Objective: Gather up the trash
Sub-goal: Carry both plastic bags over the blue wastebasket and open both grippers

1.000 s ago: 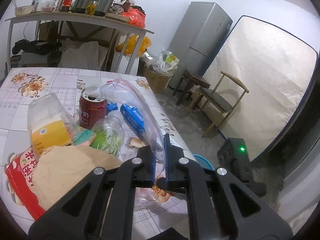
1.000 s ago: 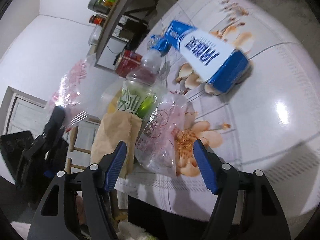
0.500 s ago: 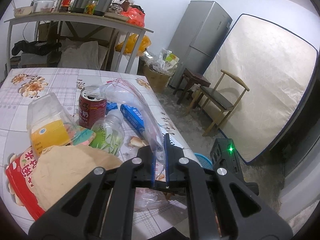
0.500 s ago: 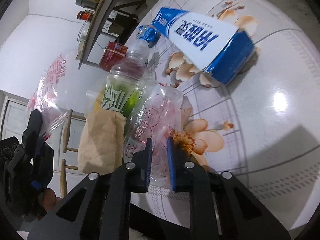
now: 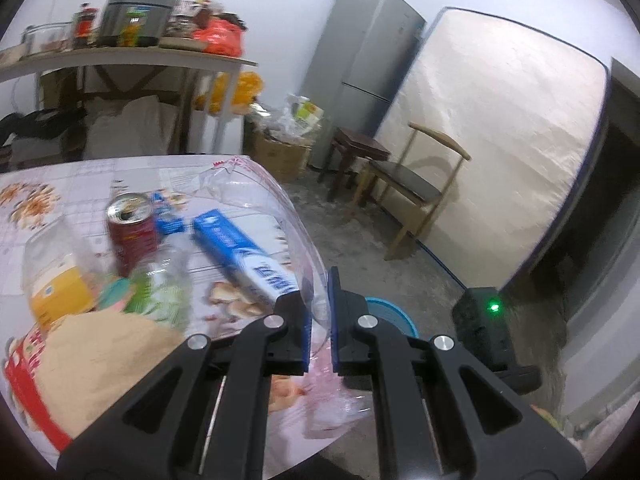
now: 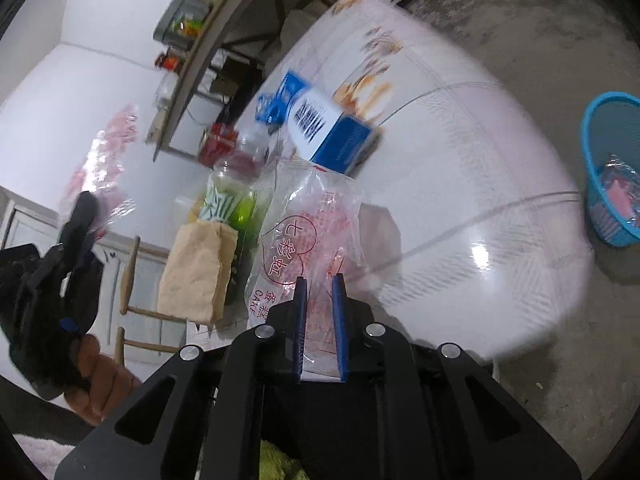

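A clear plastic bag (image 5: pixel 276 216) printed with red marks is pinched between the nearly closed jaws of the left gripper (image 5: pixel 319 320), near the table's (image 5: pixel 80 184) front right corner; the film arches up and back over the trash lying there. A second clear bag (image 6: pixel 304 240), printed in red with Chinese characters and the word CAKE, is clamped between the narrowly set jaws of the right gripper (image 6: pixel 319 320) at the near edge of the table (image 6: pixel 460 184), its lower end gathered between the blue pads.

On the floral tablecloth, a blue and white carton (image 5: pixel 244 256) is seen lying on its side toward the right edge. Just left of it a clear bottle with a green label (image 5: pixel 160 280) lies tilted, and behind that an opened red can (image 5: pixel 132 232) stands upright. A clear cup with an orange label (image 5: pixel 56 280) is placed near the left, beside a brown paper bag (image 5: pixel 104 364) resting over a red and white wrapper (image 5: pixel 24 376) at the near left corner. A small blue wrapper (image 5: pixel 168 222) lies behind the carton.

On the floor past the table's right edge, a blue plastic basket (image 6: pixel 592 148) holding some plastic waste is seen. The left gripper (image 6: pixel 76 240), held in a bare hand (image 6: pixel 100 384), shows at the left of the right wrist view.
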